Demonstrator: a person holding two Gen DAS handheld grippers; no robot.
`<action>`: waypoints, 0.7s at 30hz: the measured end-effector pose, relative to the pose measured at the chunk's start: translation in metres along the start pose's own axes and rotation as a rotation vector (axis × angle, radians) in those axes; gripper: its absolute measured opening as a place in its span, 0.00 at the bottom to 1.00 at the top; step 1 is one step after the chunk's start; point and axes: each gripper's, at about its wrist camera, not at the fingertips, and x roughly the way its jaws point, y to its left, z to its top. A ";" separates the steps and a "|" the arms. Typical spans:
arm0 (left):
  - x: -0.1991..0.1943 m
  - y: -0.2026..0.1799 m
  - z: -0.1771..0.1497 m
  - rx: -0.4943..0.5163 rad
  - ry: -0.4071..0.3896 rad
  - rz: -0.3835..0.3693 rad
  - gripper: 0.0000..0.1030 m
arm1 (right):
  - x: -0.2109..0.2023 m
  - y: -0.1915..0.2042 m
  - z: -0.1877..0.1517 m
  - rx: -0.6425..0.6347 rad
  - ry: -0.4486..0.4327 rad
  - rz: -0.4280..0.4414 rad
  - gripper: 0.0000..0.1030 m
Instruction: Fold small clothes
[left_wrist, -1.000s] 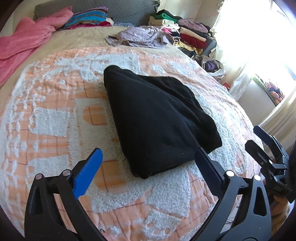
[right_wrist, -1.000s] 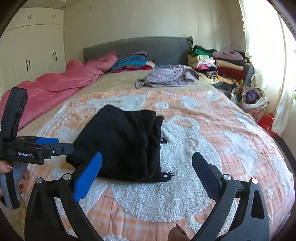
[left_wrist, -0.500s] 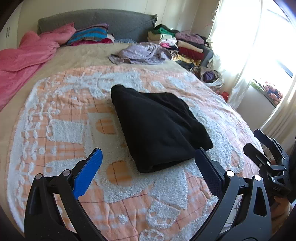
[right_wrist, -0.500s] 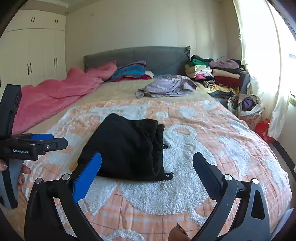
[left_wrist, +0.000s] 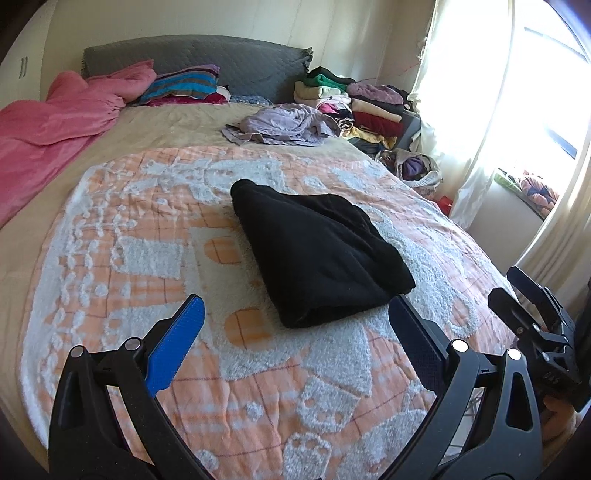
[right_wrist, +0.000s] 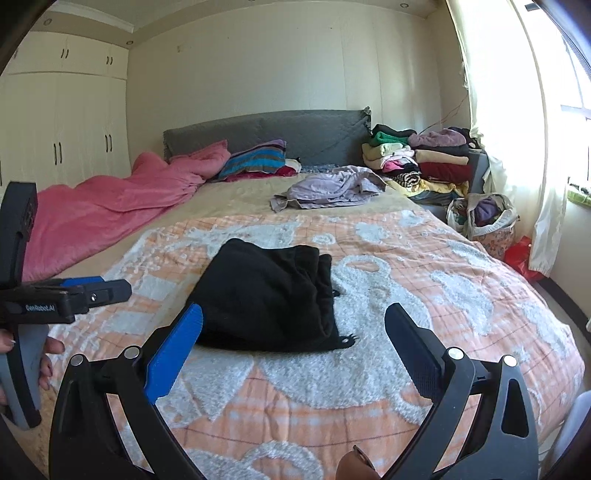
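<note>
A folded black garment (left_wrist: 317, 254) lies on the orange-and-white blanket (left_wrist: 147, 258) in the middle of the bed, also seen as the black garment (right_wrist: 269, 295) in the right wrist view. My left gripper (left_wrist: 295, 314) hangs open above the blanket's near edge, short of the garment, holding nothing. My right gripper (right_wrist: 295, 321) is open too, empty, just in front of the garment's near edge. Each gripper shows in the other's view: the right gripper (left_wrist: 532, 306) at the right edge, the left gripper (right_wrist: 110, 288) at the left, held by a hand (right_wrist: 48, 354).
A pink duvet (right_wrist: 110, 206) covers the bed's left side. A crumpled lilac garment (right_wrist: 332, 188) lies near the grey headboard (right_wrist: 295, 136). Stacks of folded clothes (right_wrist: 421, 162) and a full bag (right_wrist: 484, 218) stand at the right by the curtained window. Wardrobes (right_wrist: 62, 125) line the left wall.
Both grippers have pulled back and risen away from the black garment, which looks smaller and farther now. The garment itself has not moved.
</note>
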 end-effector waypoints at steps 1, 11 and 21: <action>-0.002 0.001 -0.004 0.000 -0.002 0.000 0.91 | -0.001 0.002 -0.002 -0.002 0.003 0.001 0.96; -0.008 0.015 -0.046 -0.018 0.019 0.022 0.91 | 0.003 0.017 -0.032 0.044 0.061 -0.011 0.96; -0.003 0.023 -0.074 -0.021 0.057 0.019 0.91 | 0.015 0.024 -0.069 0.070 0.155 -0.061 0.96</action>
